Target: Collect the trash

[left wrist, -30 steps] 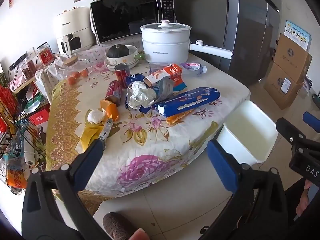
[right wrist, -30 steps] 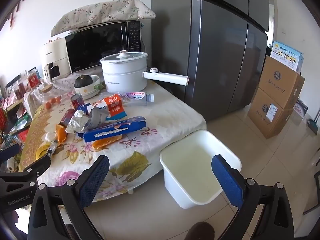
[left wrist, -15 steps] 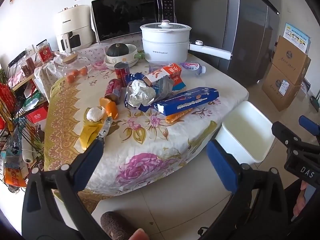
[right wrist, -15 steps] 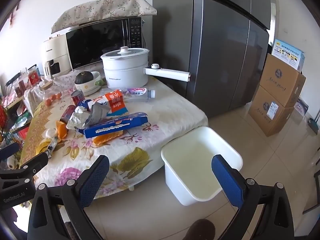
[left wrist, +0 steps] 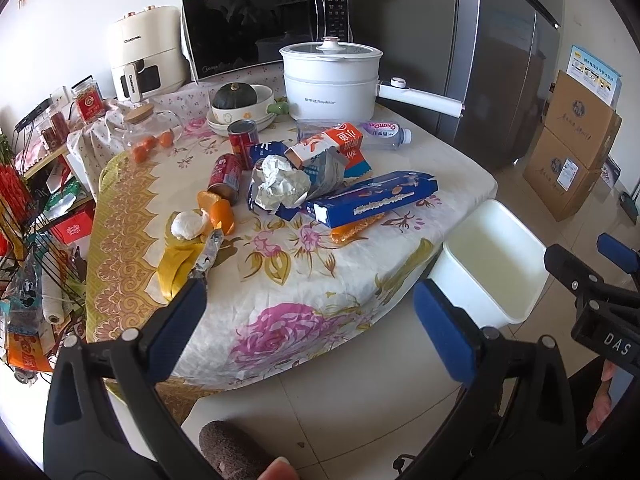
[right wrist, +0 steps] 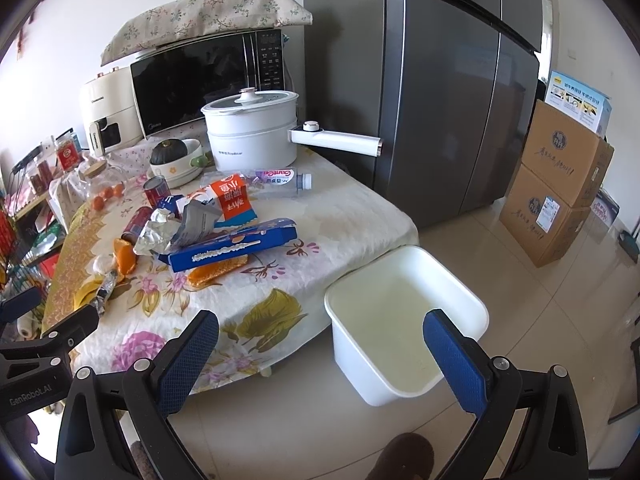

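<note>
Nearest the lens, the left gripper (left wrist: 306,316) and the right gripper (right wrist: 320,354) each hold their blue-padded fingers wide apart with nothing between them, both short of the table edge and above the tiled floor. A brown slipper toe (left wrist: 228,454) and a fingertip are cut off by the lower frame edge of the left wrist view.

The white rectangular plastic bin (right wrist: 404,322) stands open on the floor, just beside the table's right corner. The floral tablecloth (left wrist: 304,308) hangs over the near edge and hides the table's legs.

On the cloth, the trash lies clustered toward the middle: a yellow banana peel (left wrist: 174,266) under a crumpled silvery wrapper strip (left wrist: 208,250), a white ball of tissue (left wrist: 186,224), orange peel (left wrist: 220,212), a long blue cardboard box (left wrist: 374,198) partly covering an orange packet (left wrist: 354,228), crumpled foil (left wrist: 280,182), a tipped red drink can (left wrist: 226,174), an orange-and-white carton (left wrist: 332,144) and a clear plastic bottle (left wrist: 382,134) lying on its side. What lies beneath the foil heap cannot be made out.

Behind stand a white electric pot (left wrist: 330,76), a black microwave (left wrist: 264,24) and a grey refrigerator (right wrist: 452,92).
</note>
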